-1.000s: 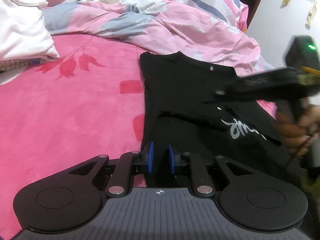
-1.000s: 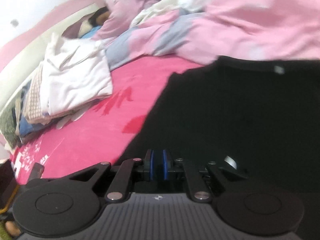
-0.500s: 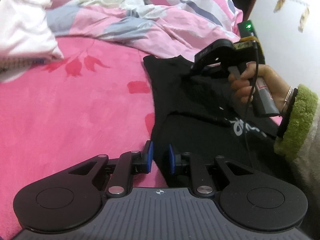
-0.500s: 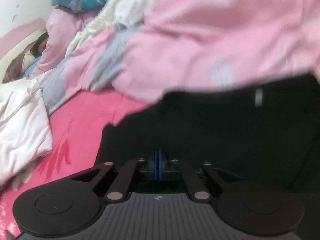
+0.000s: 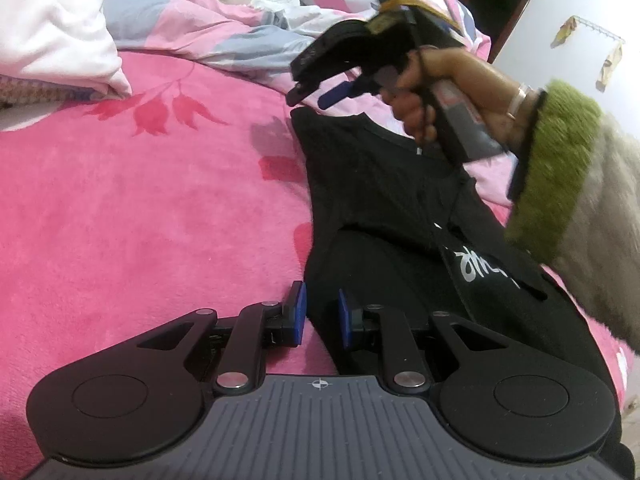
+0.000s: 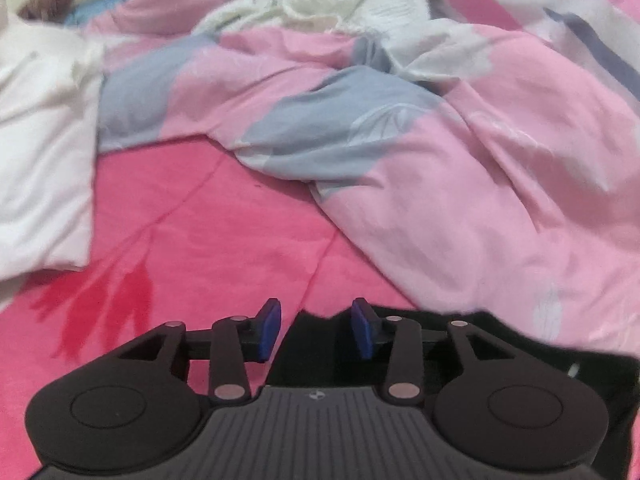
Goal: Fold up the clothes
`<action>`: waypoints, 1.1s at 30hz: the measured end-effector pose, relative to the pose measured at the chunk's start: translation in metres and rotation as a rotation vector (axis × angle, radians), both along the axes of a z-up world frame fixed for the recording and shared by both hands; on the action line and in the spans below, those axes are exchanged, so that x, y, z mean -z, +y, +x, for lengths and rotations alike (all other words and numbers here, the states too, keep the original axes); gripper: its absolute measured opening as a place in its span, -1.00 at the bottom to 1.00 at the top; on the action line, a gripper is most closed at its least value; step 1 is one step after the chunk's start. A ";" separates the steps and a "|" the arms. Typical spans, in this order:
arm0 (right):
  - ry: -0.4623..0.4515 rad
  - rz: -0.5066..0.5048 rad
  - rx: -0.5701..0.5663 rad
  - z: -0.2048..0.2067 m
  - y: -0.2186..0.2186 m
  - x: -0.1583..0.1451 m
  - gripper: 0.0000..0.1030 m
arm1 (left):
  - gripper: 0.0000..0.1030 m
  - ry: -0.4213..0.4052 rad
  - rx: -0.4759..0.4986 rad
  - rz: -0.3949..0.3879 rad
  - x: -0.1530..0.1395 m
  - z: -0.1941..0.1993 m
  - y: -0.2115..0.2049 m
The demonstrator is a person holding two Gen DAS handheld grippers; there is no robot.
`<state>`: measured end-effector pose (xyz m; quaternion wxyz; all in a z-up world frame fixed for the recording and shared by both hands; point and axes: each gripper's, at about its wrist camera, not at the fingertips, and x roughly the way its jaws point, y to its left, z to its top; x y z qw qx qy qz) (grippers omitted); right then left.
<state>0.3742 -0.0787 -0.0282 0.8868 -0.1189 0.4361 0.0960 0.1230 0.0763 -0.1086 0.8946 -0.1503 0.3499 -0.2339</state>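
Black T-shirt [image 5: 384, 208] lies flat on the pink bed sheet [image 5: 140, 208], partly folded: sides look tucked in, white print showing on its right half, collar end pointing at the rumpled pink-and-grey duvet [image 6: 460, 152] at the bed's far side. Hem end is nearest me.

Left tongs [image 5: 321, 314]: released, blue pads parted, straddling the shirt's left edge near the hem. Nothing pinched yet.

Right tongs [image 5: 316, 94]: released too, hovering above the collar corner, clear of the cloth. Right wrist view agrees: pads apart, the shirt's black edge [image 6: 316, 320] just under them, not gripped.

Likely step: grab both ends of the left edge for the next fold, probably collar toward hem or hem toward collar. Can't tell which.

To do it well:
- Drop the right tongs straight onto the collar corner, catch all layers, not just the top one, or the tucked side will fall open.
- Left tongs need to push a bit further over the edge before clenching; a shallow bite on jersey slips.
- Clench both before lifting, lift together, keep the edge taut between them.
- Stay low over the sheet so the fold doesn't balloon.
- Mind the duvet right behind the collar: easy to pinch by mistake.

White folded stack [image 5: 52, 28] at the bed's far left corner is well apart, no interference.
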 end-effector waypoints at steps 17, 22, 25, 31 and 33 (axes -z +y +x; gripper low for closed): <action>0.014 0.153 0.050 -0.001 -0.029 -0.007 -0.93 | -0.64 -0.008 -0.002 0.011 0.001 0.000 -0.002; -0.001 0.280 0.074 0.001 -0.037 0.001 -0.93 | -0.64 -0.010 -0.002 0.015 0.000 0.000 -0.003; -0.005 0.296 0.102 0.005 -0.038 0.010 -0.92 | -0.64 -0.010 -0.002 0.013 0.001 0.000 -0.003; -0.081 0.398 0.171 -0.002 -0.062 -0.003 -0.71 | -0.64 -0.009 -0.003 0.011 0.000 0.000 -0.003; -0.084 0.422 0.146 -0.012 -0.071 -0.011 -0.71 | -0.64 -0.010 -0.003 0.012 0.000 0.000 -0.003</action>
